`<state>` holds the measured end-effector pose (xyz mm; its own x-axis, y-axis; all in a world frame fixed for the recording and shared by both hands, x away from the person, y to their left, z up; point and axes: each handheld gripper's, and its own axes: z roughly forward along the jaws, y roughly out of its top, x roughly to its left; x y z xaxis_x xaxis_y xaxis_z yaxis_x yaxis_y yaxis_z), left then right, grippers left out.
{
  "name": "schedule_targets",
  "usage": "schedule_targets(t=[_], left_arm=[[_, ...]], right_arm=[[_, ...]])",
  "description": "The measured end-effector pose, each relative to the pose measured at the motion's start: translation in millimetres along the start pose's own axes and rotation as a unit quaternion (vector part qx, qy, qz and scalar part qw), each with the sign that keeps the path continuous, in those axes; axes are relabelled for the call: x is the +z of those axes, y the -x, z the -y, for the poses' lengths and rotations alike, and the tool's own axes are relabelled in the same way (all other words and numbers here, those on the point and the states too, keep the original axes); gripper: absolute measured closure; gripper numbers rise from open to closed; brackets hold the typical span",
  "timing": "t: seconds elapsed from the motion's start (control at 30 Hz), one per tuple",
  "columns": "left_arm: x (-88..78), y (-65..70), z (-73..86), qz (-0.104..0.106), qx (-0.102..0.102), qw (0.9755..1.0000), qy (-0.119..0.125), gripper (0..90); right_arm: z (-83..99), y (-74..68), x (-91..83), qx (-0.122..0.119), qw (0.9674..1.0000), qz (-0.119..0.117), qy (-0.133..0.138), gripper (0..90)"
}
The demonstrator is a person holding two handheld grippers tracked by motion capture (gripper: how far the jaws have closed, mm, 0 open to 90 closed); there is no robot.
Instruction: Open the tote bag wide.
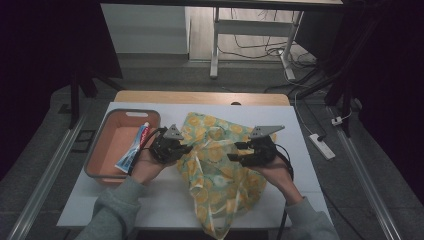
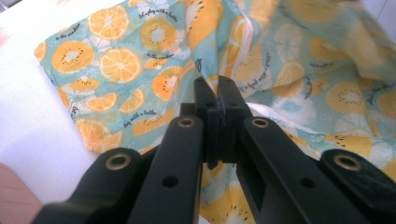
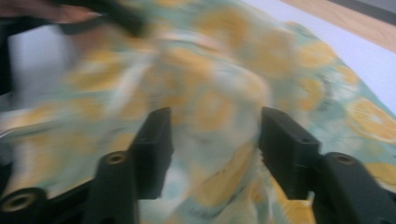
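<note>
A thin cloth printed with orange and kiwi slices on pale blue [image 1: 215,170] lies crumpled across the middle of the white table. My left gripper [image 1: 186,148] is at the cloth's left edge. In the left gripper view its jaws [image 2: 217,91] are pressed together, with a fold of the cloth [image 2: 116,60] pinched at their tips. My right gripper [image 1: 235,152] hovers over the cloth's right part. The right gripper view is blurred, but its jaws [image 3: 215,135] stand wide apart, the cloth [image 3: 299,60] lying beyond them with nothing gripped.
A salmon-coloured basket [image 1: 106,131] sits at the table's left with a toothpaste tube [image 1: 134,150] leaning over its right rim. Bare white tabletop [image 1: 160,200] shows near the front. A wooden strip [image 1: 200,97] runs along the table's far edge. A power strip [image 1: 322,146] lies on the floor at right.
</note>
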<state>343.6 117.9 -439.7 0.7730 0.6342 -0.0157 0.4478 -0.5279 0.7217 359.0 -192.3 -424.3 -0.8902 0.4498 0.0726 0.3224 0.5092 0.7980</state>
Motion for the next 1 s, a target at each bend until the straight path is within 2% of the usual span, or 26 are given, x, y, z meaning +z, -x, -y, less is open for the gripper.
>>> schedule_targets(t=[0.1, 0.13, 0.17, 0.2, 0.3, 0.37, 0.4, 0.43, 0.47, 0.53, 0.63, 0.7, 0.73, 0.83, 0.9, 0.97, 1.0], left_arm=[[0.7, -0.1, 0.1, 0.0, 0.001, 1.0, -0.002, 88.1], [0.9, 0.3, -0.2, 0.0, 0.001, 1.0, -0.002, 88.1], [1.1, 0.5, -0.5, 0.0, 0.002, 1.0, -0.002, 88.1], [1.3, 0.6, -0.6, 0.0, 0.002, 1.0, -0.002, 88.1], [0.6, 1.9, -1.0, 0.002, 0.004, 1.0, -0.001, 88.1], [-1.0, 1.8, -0.8, 0.002, 0.005, 1.0, 0.0, 88.1], [-1.8, 1.4, -0.3, 0.002, 0.004, 1.0, 0.001, 88.1], [-2.7, 1.0, 0.2, 0.001, 0.003, 1.0, 0.002, 88.1], [-3.6, 0.5, 0.8, 0.001, 0.003, 1.0, 0.002, 88.0], [-5.4, -0.4, 1.8, -0.001, 0.001, 1.0, 0.004, 88.1], [-6.2, -2.0, 2.6, 0.001, -0.003, 1.0, 0.005, 88.0], [-5.5, -2.2, 2.6, 0.0, -0.002, 1.0, 0.003, 88.0], [-5.5, -2.2, 2.6, 0.0, -0.002, 1.0, 0.003, 88.0], [-6.8, -1.9, 3.8, -0.003, -0.001, 1.0, 0.002, 88.0], [-9.0, -3.0, 5.5, -0.003, -0.003, 1.0, 0.003, 88.0], [-10.6, -4.6, 7.4, -0.004, -0.006, 1.0, 0.004, 88.0], [-11.1, -5.6, 8.4, -0.002, -0.006, 1.0, 0.003, 88.0]], right_arm=[[1.7, -33.1, -11.6, -0.013, 0.9994, -0.026, -0.017, 39.2], [3.8, -44.5, -11.8, -0.026, 0.999, -0.022, -0.028, 38.2], [3.8, -44.5, -11.8, -0.026, 0.999, -0.022, -0.028, 38.2], [8.7, -63.0, -11.9, -0.036, 0.9983, -0.017, -0.044, 37.4], [21.6, -81.4, -6.0, -0.037, 0.9961, -0.02, -0.078, 34.7], [36.1, -88.6, 1.6, -0.043, 0.9921, 0.007, -0.117, 31.8], [43.6, -89.4, 3.9, -0.044, 0.9898, 0.023, -0.133, 31.2], [43.6, -89.4, 3.9, -0.044, 0.9898, 0.023, -0.133, 31.2], [57.7, -88.3, 4.1, -0.044, 0.9865, 0.043, -0.152, 33.4], [71.9, -82.8, 1.3, -0.038, 0.9835, 0.046, -0.171, 48.5], [92.3, -70.3, -3.6, -0.01, 0.9802, 0.052, -0.191, 68.4], [102.4, -64.7, -5.9, 0.001, 0.9822, 0.039, -0.184, 81.3], [105.1, -63.4, -7.1, 0.003, 0.9825, 0.039, -0.182, 83.6], [106.7, -62.0, -13.7, 0.005, 0.9822, 0.049, -0.181, 86.2], [111.0, -60.8, -36.0, 0.02, 0.9847, 0.066, -0.16, 86.9], [118.5, -59.1, -52.1, 0.04, 0.984, 0.082, -0.153, 87.1], [118.5, -59.1, -52.1, 0.04, 0.984, 0.082, -0.153, 87.1]])
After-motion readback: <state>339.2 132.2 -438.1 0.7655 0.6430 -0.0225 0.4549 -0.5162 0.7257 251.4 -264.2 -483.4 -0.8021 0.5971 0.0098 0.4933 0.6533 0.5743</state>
